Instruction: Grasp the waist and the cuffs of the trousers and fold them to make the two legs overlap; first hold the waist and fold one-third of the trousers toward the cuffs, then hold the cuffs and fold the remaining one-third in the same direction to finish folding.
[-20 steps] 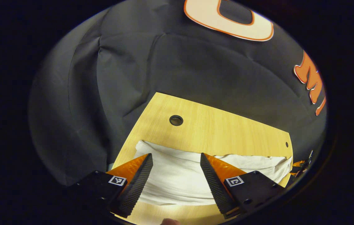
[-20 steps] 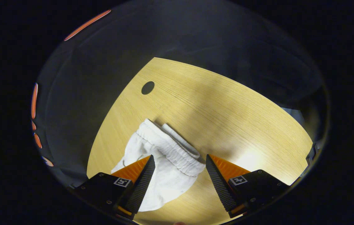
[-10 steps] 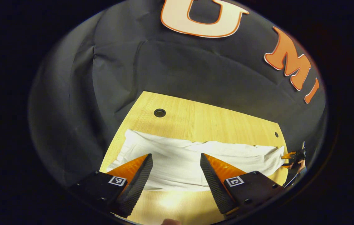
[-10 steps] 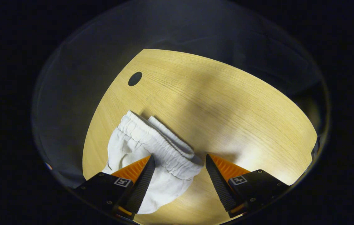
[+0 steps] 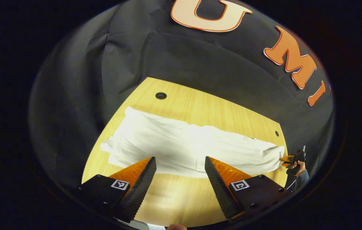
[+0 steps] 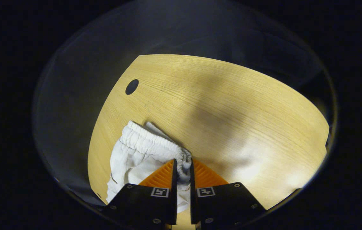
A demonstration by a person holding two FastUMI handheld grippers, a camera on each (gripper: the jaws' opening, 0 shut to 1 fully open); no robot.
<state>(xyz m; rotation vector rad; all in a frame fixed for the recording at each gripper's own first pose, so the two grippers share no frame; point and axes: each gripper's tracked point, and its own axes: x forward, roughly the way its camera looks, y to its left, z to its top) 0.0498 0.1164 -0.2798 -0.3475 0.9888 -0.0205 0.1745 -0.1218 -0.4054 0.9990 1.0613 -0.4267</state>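
White trousers [image 5: 184,145] lie stretched across the middle of the wooden desk [image 5: 200,105] in the left gripper view, where the left gripper [image 5: 180,172] hangs with jaws wide apart, holding nothing. At lower centre of the right gripper view, the right gripper [image 6: 183,171] pinches the gathered waistband [image 6: 149,143].

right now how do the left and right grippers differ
The left gripper is open, fingers spread and empty above the trousers; the right gripper is shut on the waist. The left hangs near the legs' middle, the right at the waist end. Both are over the table.
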